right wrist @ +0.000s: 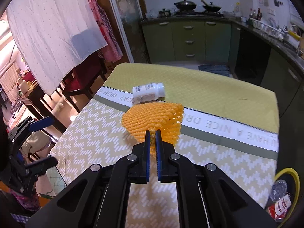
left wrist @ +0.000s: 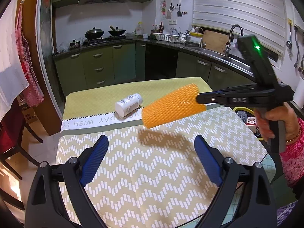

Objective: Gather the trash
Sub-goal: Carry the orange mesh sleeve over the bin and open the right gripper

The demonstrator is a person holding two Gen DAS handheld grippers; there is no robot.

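Counting the trash on the table, there are two pieces: one orange foam net sleeve and one white pill bottle. The right gripper is pinched tight on one end of the foam net sleeve, its two blue pads pressed almost together with a crushed bit of mesh between them. The sleeve hangs clear of the table, casting a shadow on the cloth beneath it. Just beyond the sleeve, the pill bottle lies on its side on the cloth, across the zigzag-edged white band of lettering, apart from the sleeve.

The left gripper hovers over the near, chevron-patterned part of the table, on the near side of the sleeve, with its two blue fingers spread wide and nothing between them.

A hand in a pink patterned sleeve grips the handle of the right gripper at the table's right side; the rest of the person is cut off by the frame. The label on the pill bottle is too small to read. The lettering on the band is partly covered by the bottle and the sleeve. One yellow-rimmed bin shows past the table's right edge, with crumpled items inside; it is only partly in view, so its contents cannot be counted.
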